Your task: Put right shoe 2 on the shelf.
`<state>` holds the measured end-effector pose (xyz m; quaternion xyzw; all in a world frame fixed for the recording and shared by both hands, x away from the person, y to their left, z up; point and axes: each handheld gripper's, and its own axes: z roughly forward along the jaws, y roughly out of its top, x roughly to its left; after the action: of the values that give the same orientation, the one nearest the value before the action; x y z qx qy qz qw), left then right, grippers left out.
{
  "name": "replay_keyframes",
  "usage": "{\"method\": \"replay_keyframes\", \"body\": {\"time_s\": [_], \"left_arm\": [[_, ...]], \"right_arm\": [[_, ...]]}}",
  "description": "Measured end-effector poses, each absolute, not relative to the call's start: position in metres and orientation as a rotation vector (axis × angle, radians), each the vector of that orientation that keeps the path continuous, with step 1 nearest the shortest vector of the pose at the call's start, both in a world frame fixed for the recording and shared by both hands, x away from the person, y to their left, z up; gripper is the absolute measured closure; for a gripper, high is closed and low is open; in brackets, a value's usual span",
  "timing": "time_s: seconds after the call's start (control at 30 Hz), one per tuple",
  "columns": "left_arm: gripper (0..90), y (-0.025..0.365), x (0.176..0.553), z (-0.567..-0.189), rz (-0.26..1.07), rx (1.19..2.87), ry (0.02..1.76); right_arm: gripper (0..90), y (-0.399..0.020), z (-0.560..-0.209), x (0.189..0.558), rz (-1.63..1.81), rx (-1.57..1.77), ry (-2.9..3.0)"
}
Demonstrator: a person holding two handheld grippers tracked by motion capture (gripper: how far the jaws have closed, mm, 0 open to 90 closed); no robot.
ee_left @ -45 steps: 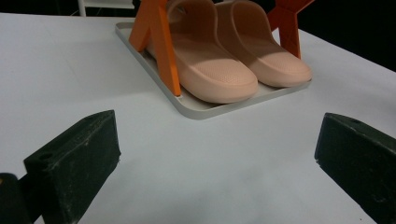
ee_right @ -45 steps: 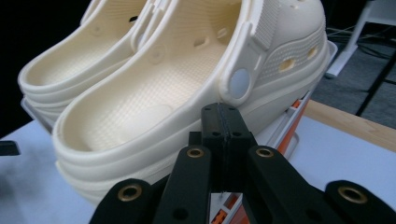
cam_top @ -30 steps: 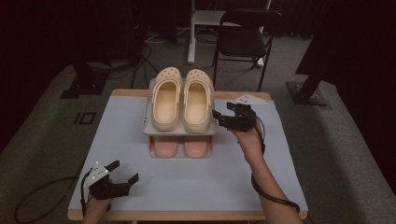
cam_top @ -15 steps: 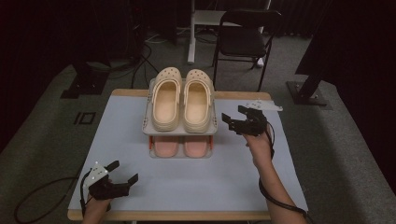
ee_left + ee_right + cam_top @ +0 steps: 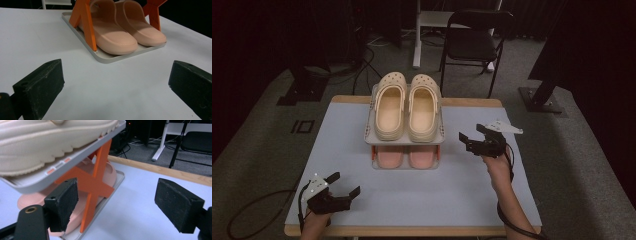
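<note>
A two-tier shoe rack with white trays and orange cross supports stands mid-table. A pair of cream clogs lies on its top tray, and a pair of pink slippers on the lower tray. My right gripper hovers just right of the rack and points at its side. Its jaws have just been opening and stand open, with nothing between them. My left gripper rests near the front left corner, open and empty, and faces the slippers.
The light blue table top has a wooden edge at the back. Behind the table stand a black folding chair and a white stand. Dark equipment bases and cables lie on the floor on both sides.
My right gripper has drawn away from the rack's top tray, to the right, nearer the person and lower. Its jaws look wider. The left gripper has stayed put.
</note>
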<state>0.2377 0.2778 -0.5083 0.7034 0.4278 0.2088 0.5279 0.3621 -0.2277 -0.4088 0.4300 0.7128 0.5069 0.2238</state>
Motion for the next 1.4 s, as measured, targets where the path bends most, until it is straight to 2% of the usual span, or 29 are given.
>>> {"method": "replay_keyframes", "body": {"time_s": [0.83, 1.4], "left_arm": [[0.1, 0.277, 0.238, -0.509, 0.498, 1.681, 1.025], [0.1, 0.277, 0.238, -0.509, 0.498, 1.685, 1.022]], "right_arm": [[16.0, -0.272, -0.465, 0.318, 1.38, 1.247, 1.949], [15.1, -0.292, -0.501, 0.303, 1.312, 1.279, 1.973]]}}
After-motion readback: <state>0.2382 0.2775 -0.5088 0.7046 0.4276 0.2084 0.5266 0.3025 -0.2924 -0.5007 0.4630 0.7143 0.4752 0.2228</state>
